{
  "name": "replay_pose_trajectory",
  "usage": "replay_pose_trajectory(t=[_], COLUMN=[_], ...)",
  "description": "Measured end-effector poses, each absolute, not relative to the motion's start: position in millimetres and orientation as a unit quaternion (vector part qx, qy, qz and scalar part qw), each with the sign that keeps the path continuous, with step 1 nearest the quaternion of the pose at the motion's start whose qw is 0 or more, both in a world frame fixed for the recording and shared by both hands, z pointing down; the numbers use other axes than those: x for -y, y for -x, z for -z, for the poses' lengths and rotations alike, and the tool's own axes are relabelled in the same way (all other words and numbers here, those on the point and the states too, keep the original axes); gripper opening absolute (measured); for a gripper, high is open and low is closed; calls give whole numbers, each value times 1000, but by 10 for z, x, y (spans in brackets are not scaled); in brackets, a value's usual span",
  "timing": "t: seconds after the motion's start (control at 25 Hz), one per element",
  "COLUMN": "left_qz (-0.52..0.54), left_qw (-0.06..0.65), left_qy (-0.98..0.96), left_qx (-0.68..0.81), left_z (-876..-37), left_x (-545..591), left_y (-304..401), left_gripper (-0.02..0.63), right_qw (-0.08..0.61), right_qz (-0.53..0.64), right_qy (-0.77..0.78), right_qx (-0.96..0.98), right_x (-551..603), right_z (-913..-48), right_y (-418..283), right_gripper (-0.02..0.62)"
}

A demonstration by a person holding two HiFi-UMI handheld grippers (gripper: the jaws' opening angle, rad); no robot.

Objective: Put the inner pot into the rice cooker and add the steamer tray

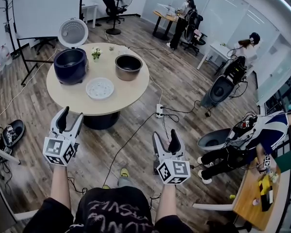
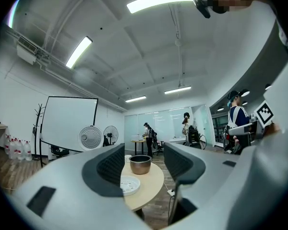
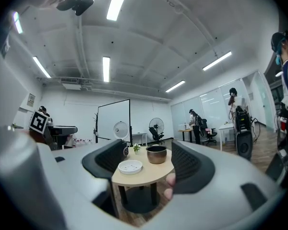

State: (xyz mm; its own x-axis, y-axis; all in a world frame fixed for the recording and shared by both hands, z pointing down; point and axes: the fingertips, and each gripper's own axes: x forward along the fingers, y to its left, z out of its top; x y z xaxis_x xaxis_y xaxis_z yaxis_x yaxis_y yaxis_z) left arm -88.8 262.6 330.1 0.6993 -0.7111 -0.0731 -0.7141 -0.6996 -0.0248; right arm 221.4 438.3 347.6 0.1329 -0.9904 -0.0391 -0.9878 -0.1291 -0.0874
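Hovering with jaws spread and empty, the left gripper [image 1: 72,115] and right gripper [image 1: 165,136] face a pot [image 1: 128,67], likely rigid, slippery metal, best pinched by its rim.

Head cam looks steeply down, well back from the table [image 1: 131,90]; both gripper cams face it level, all sharing the pot [image 1: 128,67].

No legible text anywhere; the scrawled print on the person's shirt [image 1: 109,208] cannot be read
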Motion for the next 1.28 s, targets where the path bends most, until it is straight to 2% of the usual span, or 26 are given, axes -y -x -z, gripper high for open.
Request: replay_pose_trajectory(t=[0.2,0.8,1.28], left_qz=[-25,-10,15], left_qw=[20,4,-19], left_qy=[924,930,923], left_qx=[-380,-367,-384], left_z=[-3354,-3519,-3762], left_x=[-2590,-2098,-1095], left_y=[855,520,-71], left_gripper=[280,281,282], right_qw=[44,35,32], right_qz=[12,24,45], right_qy=[753,753,747], right_qx=[-657,-656,-663], right_x=[-4370,-3866,-2829], right_z=[-3482,-3622,-3845], right_y=[-2207,-2444,-3166], right_gripper=[330,330,328])
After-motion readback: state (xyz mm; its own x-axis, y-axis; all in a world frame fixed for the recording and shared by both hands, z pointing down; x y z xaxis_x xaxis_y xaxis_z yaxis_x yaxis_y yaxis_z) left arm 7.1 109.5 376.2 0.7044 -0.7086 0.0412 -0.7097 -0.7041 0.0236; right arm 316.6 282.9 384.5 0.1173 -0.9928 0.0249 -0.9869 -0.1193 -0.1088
